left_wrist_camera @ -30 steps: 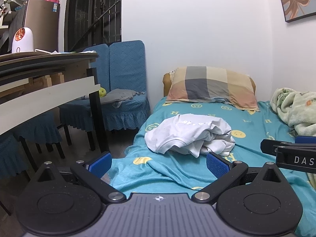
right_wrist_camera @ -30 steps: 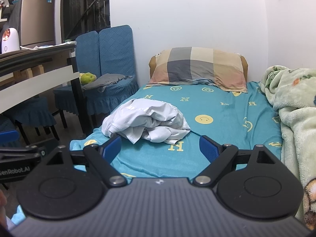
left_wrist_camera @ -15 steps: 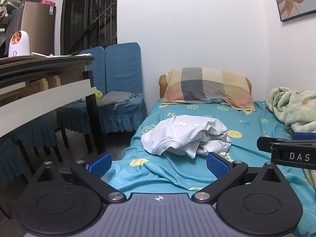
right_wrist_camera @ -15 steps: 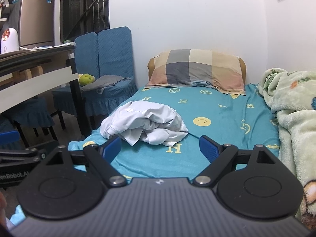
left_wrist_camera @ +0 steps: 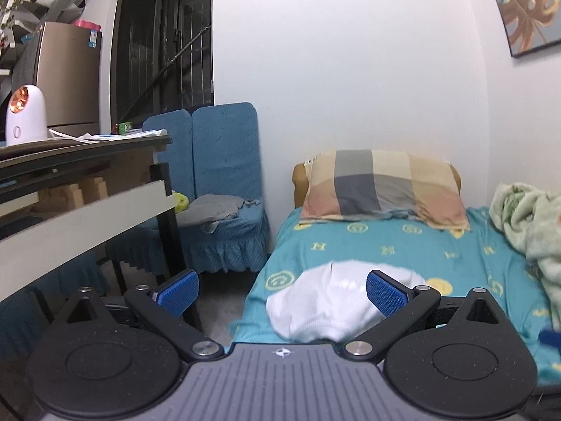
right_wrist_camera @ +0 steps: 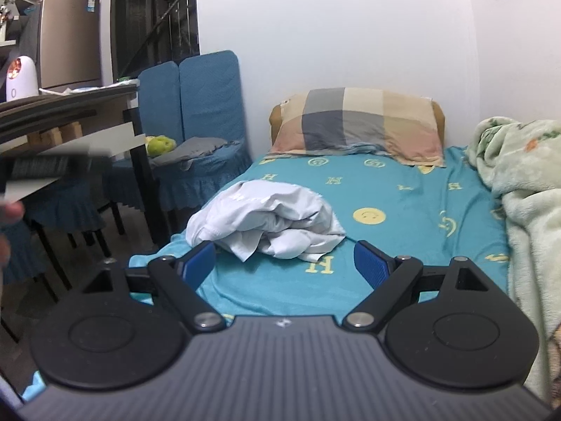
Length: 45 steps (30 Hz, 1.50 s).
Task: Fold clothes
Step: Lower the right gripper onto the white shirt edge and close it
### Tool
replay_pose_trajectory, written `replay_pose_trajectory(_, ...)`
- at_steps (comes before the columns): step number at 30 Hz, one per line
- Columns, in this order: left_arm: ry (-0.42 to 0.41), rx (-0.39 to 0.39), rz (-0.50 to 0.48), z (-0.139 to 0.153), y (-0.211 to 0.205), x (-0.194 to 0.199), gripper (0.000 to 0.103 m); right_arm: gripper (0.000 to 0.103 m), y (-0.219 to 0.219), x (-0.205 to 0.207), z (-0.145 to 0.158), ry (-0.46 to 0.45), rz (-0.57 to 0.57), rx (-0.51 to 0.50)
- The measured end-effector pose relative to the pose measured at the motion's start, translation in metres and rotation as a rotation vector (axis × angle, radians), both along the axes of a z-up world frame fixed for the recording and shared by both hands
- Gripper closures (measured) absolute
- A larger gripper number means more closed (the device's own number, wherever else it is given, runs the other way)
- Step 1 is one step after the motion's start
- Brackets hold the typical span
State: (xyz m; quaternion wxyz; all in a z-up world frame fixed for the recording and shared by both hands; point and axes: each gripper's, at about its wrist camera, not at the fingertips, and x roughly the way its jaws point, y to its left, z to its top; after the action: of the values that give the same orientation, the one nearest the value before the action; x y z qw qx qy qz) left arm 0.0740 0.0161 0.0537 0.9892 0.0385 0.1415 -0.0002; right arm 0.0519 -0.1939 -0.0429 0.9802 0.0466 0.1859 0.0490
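Observation:
A crumpled white garment [left_wrist_camera: 326,301] [right_wrist_camera: 270,219] lies in a heap near the left front edge of a bed with a teal sheet [left_wrist_camera: 403,256] [right_wrist_camera: 403,203]. My left gripper [left_wrist_camera: 280,291] is open, well short of the garment, with its blue right pad overlapping the heap in the view. My right gripper [right_wrist_camera: 285,263] is open too, low over the front of the sheet, with the garment just beyond its pads. Neither holds anything. The blurred left gripper body [right_wrist_camera: 52,166] shows at the left of the right wrist view.
A plaid pillow [left_wrist_camera: 382,186] [right_wrist_camera: 357,122] leans at the head of the bed. A green blanket [left_wrist_camera: 526,217] [right_wrist_camera: 526,193] is piled along the right side. Left of the bed stand blue chairs [left_wrist_camera: 217,189] [right_wrist_camera: 200,122] and a table [left_wrist_camera: 77,182].
My left gripper has tilted upward and moved, so the garment now sits lower between its pads and the right gripper has left its view. The right gripper has edged slightly closer to the garment.

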Motion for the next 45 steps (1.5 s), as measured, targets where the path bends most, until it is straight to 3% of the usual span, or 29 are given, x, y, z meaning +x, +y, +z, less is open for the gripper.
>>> replay_pose_trajectory(4,0.007,-0.053,0.017,-0.014,0.017,0.026,0.000,0.015,0.007,0.030,-0.013,0.056,0.006,0.006)
replay_pose_trajectory(7,0.065,-0.116,0.027,-0.034,0.037,0.044,0.000,0.016,0.021,0.060,-0.027,0.110,0.036,-0.009)
replay_pose_trajectory(11,0.105,-0.162,0.065,-0.052,0.066,0.063,0.000,0.016,0.053,0.102,-0.047,0.114,0.068,-0.061)
replay_pose_trajectory(14,0.111,-0.231,0.095,-0.059,0.087,0.071,0.000,0.026,0.081,0.131,-0.064,0.119,0.103,-0.117)
replay_pose_trajectory(20,0.109,-0.301,0.135,-0.075,0.116,0.085,0.000,0.031,0.115,0.173,-0.090,0.107,0.098,-0.123)
replay_pose_trajectory(22,0.135,-0.336,0.141,-0.083,0.123,0.094,0.000,0.038,0.123,0.184,-0.093,0.081,0.093,-0.162)
replay_pose_trajectory(24,0.145,-0.318,0.132,-0.089,0.122,0.098,0.000,0.065,0.125,0.192,-0.092,0.047,0.065,-0.210)
replay_pose_trajectory(26,0.155,-0.300,0.123,-0.094,0.122,0.102,0.000,0.084,0.120,0.195,-0.085,0.012,0.030,-0.237)
replay_pose_trajectory(30,0.149,-0.261,0.064,-0.098,0.111,0.099,0.000,0.101,0.098,0.189,-0.058,-0.046,-0.013,-0.248)
replay_pose_trajectory(34,0.144,-0.229,-0.062,-0.098,0.090,0.087,0.000,0.101,0.077,0.166,-0.014,-0.118,-0.010,-0.248)
replay_pose_trajectory(38,0.165,-0.169,-0.114,-0.097,0.066,0.075,0.000,0.101,0.065,0.140,0.023,-0.141,0.031,-0.246)
replay_pose_trajectory(41,0.164,-0.131,-0.118,-0.095,0.053,0.065,0.000,0.101,0.057,0.126,0.026,-0.089,0.072,-0.225)
replay_pose_trajectory(45,0.151,-0.110,-0.099,-0.083,0.051,0.056,0.000,0.098,0.058,0.117,0.009,-0.033,0.139,-0.178)
